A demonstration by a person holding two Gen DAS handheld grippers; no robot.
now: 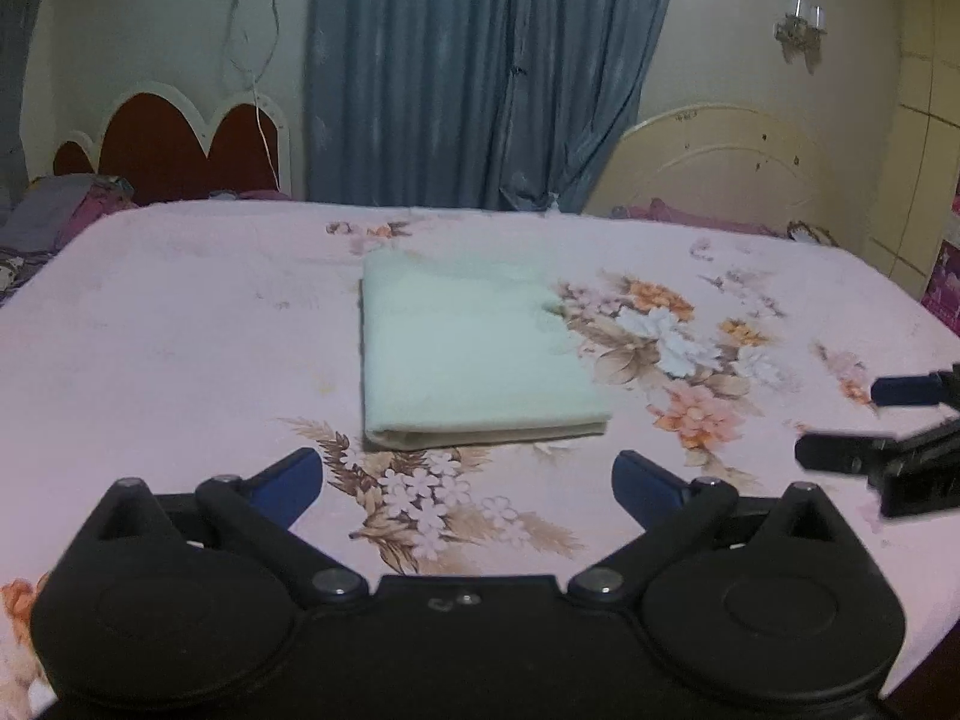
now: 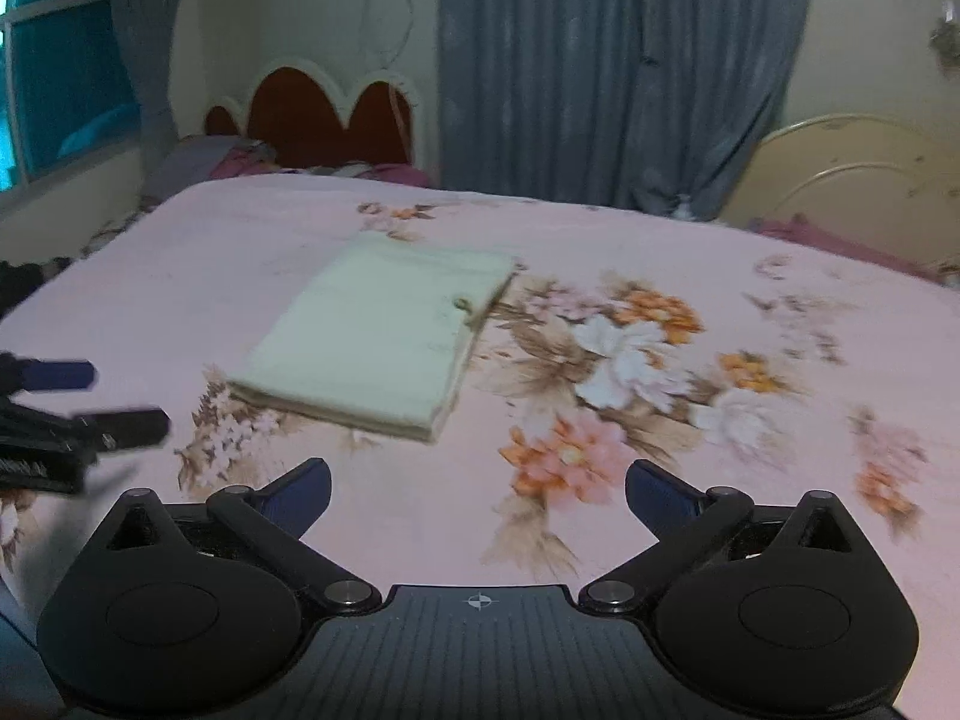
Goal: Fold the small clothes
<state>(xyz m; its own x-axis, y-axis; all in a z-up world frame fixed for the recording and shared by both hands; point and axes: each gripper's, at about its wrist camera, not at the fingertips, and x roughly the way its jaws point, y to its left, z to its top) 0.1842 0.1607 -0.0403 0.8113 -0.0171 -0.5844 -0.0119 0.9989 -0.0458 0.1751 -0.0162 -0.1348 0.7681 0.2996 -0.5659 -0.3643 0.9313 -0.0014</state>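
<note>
The folded cloth [image 1: 474,354] lies ahead of both released claws, left [image 1: 468,489] and right [image 2: 477,498], touching neither.

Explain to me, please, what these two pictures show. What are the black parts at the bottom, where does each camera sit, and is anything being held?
The black parts are hand-held grippers: a person carries one in each hand, with no robot arm. Each has a wide-angle camera looking forward along its two blue-tipped fingers. One picture is taken from the left gripper, the other from the right gripper; each also shows the other gripper at its edge. Both stand open and hold nothing. Ahead, on a pink flowered bedsheet, lies a pale green cloth folded into a neat rectangle, apart from both grippers. Behind hang blue curtains.
</note>
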